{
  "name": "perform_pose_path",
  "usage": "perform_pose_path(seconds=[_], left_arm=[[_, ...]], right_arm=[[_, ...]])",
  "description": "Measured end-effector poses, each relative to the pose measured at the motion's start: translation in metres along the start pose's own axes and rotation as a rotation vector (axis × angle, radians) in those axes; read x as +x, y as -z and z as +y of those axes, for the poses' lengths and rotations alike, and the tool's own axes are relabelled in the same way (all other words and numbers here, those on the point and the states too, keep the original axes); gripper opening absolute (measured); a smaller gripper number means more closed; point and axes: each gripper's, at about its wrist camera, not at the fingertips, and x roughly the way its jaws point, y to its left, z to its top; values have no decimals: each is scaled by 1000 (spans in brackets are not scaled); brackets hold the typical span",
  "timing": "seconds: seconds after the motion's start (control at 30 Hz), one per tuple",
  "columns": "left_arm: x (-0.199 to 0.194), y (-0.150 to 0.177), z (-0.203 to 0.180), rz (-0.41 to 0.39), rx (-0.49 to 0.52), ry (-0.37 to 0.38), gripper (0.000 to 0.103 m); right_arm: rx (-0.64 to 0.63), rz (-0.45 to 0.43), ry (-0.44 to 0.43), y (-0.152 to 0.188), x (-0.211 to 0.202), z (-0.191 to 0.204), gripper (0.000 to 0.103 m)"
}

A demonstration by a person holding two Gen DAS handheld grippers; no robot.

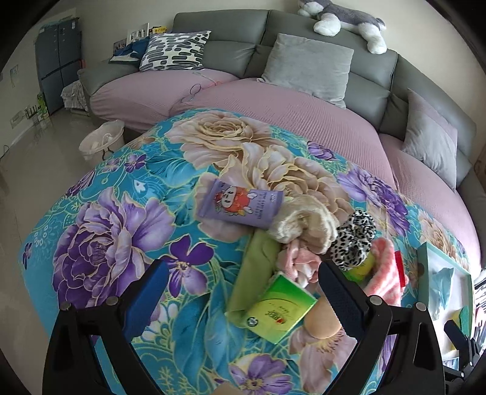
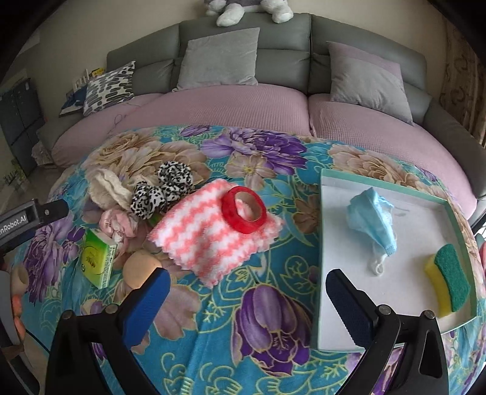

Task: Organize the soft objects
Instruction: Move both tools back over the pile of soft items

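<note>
A pile of items lies on a floral blanket point(image 1: 121, 188): a purple wipes pack point(image 1: 240, 203), a cream fluffy cloth point(image 1: 303, 221), a leopard scrunchie point(image 1: 355, 237), a crumpled pink cloth point(image 1: 299, 261), a green tissue pack point(image 1: 278, 310) and a beige sponge point(image 1: 323, 319). My left gripper point(image 1: 243, 291) hangs open just before the tissue pack. A pink-and-white zigzag cloth point(image 2: 206, 240) carries a red tape roll point(image 2: 244, 209). The teal-rimmed tray point(image 2: 334, 303) holds a blue face mask point(image 2: 373, 218) and a yellow-green sponge point(image 2: 449, 279). My right gripper point(image 2: 247, 291) is open and empty between cloth and tray.
A grey sofa point(image 1: 303, 36) with a pink cover and several cushions runs behind the blanket; a plush husky point(image 1: 343, 21) lies on its back. A white basket point(image 1: 101, 142) stands on the floor at left. The left gripper's body point(image 2: 27, 221) shows at the right wrist view's left edge.
</note>
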Motion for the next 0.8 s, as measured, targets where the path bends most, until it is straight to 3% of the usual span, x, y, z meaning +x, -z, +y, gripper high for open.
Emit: perform_pose_path(seconds=[0.2, 0.5, 0.8], left_arm=[[12, 7, 3, 43, 29, 12, 99], [41, 29, -25, 214, 174, 67, 99], [53, 37, -34, 242, 217, 20, 97]], right_arm=[[-18, 31, 3, 2, 11, 12, 103], [-37, 56, 24, 7, 16, 11, 103], [-51, 82, 27, 10, 23, 12, 103]])
